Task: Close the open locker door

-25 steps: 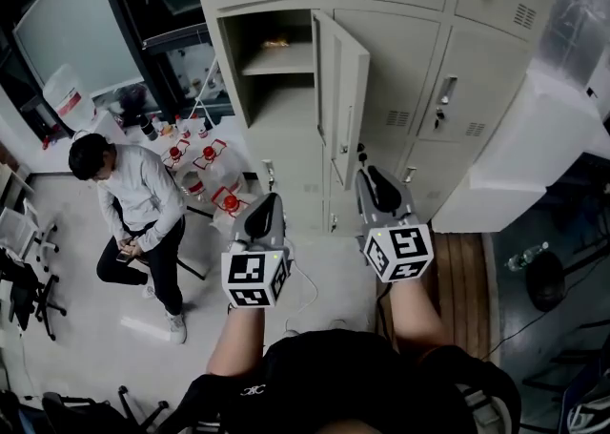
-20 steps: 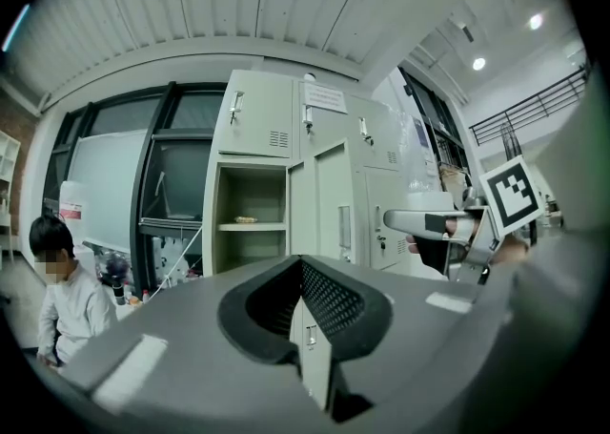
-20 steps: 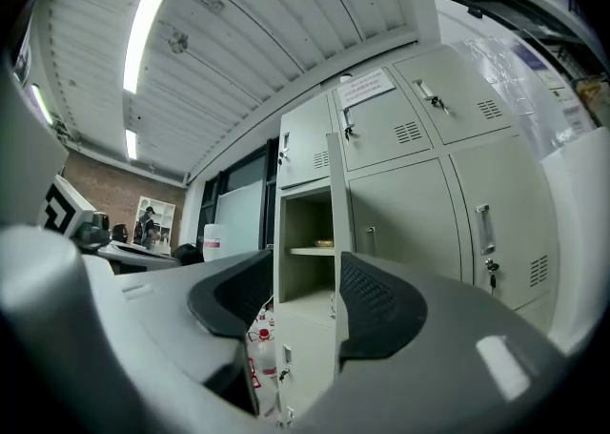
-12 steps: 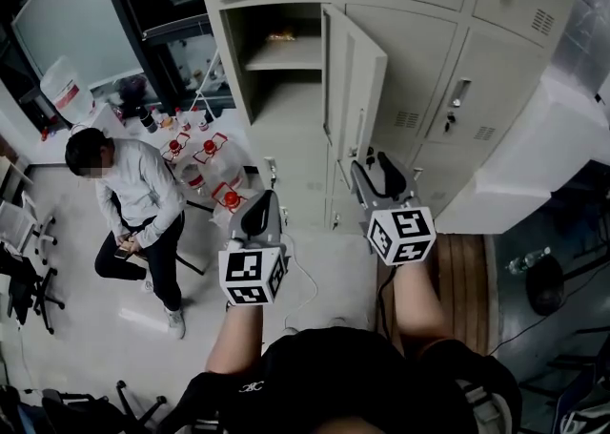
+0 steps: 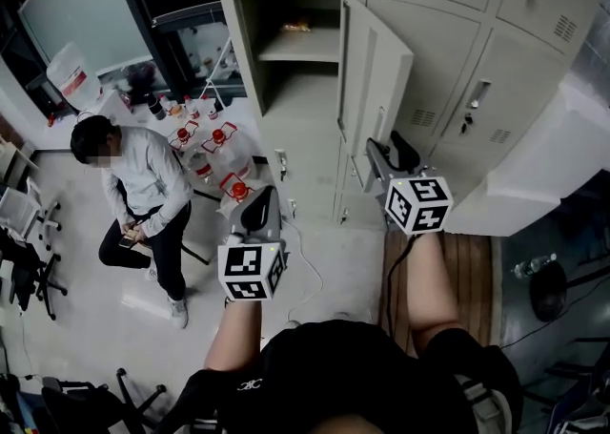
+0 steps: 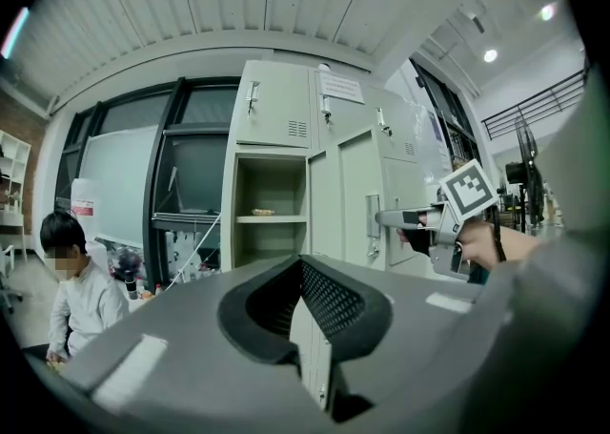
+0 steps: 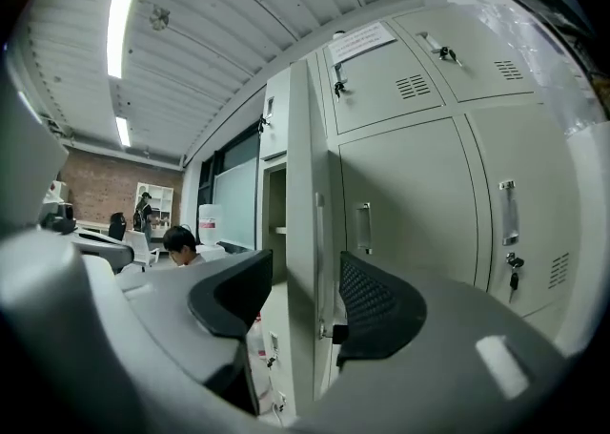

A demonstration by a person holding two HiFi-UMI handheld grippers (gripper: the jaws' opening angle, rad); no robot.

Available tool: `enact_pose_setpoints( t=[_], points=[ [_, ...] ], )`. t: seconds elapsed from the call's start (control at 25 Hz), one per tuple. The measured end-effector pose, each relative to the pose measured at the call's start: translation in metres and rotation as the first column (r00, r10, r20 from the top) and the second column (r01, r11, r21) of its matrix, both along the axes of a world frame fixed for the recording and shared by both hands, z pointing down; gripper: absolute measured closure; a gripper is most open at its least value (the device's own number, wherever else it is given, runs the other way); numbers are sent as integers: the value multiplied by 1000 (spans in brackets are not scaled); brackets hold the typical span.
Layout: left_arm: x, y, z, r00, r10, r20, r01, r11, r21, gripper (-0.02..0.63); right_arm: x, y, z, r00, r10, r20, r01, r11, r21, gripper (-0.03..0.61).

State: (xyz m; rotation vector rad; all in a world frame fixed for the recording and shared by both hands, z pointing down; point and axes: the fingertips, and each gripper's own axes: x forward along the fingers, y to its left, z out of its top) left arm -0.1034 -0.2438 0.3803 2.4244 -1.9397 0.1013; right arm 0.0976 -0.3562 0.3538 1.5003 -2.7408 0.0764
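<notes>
My right gripper point(image 7: 297, 313) has just opened wide, the locker door point(image 7: 302, 194) edge-on between its jaws, ungripped; my left gripper point(image 6: 303, 270) sits closed, empty.

No text can be read: print on the paper notice point(image 7: 360, 41) on an upper locker door point(image 7: 381, 93) is too small, and the red label point(image 5: 67, 86) on the water jug point(image 5: 78, 65) is blurred (the left gripper point(image 5: 259, 199) and right gripper point(image 5: 386, 152) bear only square markers).

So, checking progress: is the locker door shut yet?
Open: the locker door stands swung out, showing the shelf inside.
</notes>
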Motion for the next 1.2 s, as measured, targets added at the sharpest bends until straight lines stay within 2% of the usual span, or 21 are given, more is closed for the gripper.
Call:
enact_pose_setpoints(
  t=[0.36,0.64,0.76,1.2],
  points=[
    [-5,-4,7,1000,-7,0,7,1000,-15,614,-11,-20,4,995,-8,-96,8,1000,3,374],
    [-9,-6,13,1000,-22,2,22,999,-33,614,-29,-14,1,990,-100,-103,102,995,20,379],
    [-12,-5,14,999,-32,3,32,999,-35,613,-42,-9,1,983,-153,-104,157,987,27,407],
    [-32,5,19,994,-108,6,108,993,-45,612,-77,-4,1,969,-239,-60,240,970,21,400]
  ],
)
